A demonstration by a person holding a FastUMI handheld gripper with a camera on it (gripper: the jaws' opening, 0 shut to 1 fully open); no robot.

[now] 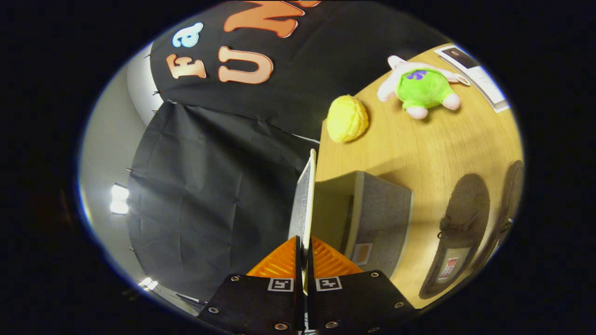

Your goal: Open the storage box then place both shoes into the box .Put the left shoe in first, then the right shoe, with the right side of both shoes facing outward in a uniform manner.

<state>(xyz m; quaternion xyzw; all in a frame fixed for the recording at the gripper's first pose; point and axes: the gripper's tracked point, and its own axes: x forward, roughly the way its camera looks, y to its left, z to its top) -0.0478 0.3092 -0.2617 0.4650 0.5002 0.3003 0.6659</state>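
The tongs (305, 265) pinch the edge of the thin, stiff grey lid (303, 204) of the grey fabric storage box (379, 218) on the wooden desk (419, 144), which looks light, while two dark soft shoes (458, 223) lie just beside the box, probably easiest gripped at the heel rim.

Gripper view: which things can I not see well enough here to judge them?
- Storage box interior: hidden by its raised lid and near wall.
- Lid's faces: seen edge-on, clamped in the gripper jaws.
- Far shoe: largely cut off at the image rim, so which shoe is left cannot be told.
- Near shoe: insole label too small.
- Paper beyond the plush toy: print blurred.
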